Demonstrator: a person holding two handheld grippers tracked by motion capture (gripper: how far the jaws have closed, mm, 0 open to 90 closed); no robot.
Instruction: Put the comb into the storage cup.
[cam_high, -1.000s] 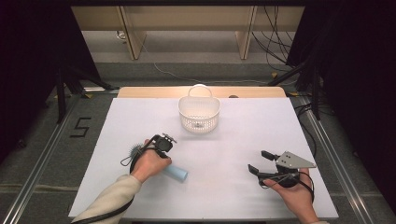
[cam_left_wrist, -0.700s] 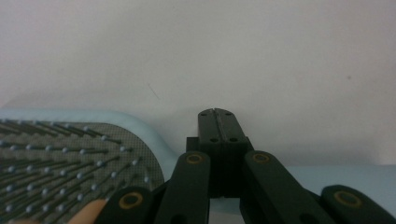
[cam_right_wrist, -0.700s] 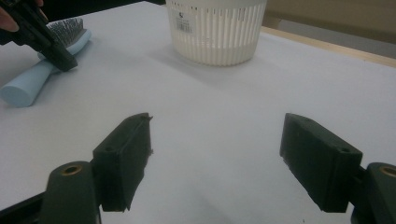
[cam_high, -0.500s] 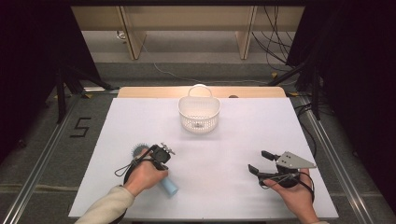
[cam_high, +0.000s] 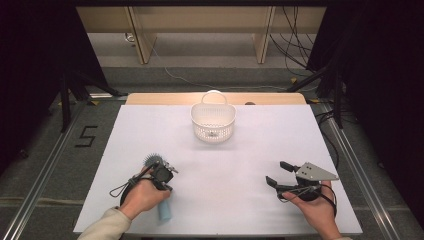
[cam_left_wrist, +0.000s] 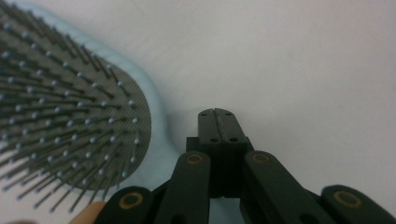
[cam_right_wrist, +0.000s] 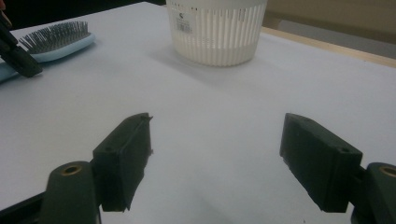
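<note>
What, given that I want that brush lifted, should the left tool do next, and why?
Probably open the left tool first. Its jaws are pressed shut with nothing between them, and the brush lies bristles-up on the table just beside them, so there seems to be no grip yet. Once open, it could straddle the brush's blue neck.

The left gripper (cam_high: 165, 176), held in the left hand (cam_high: 141, 194) low at the near left, had its jaws pressed together, while the right gripper (cam_high: 280, 173), in the right hand (cam_high: 312, 210), stood with jaws wide apart
</note>
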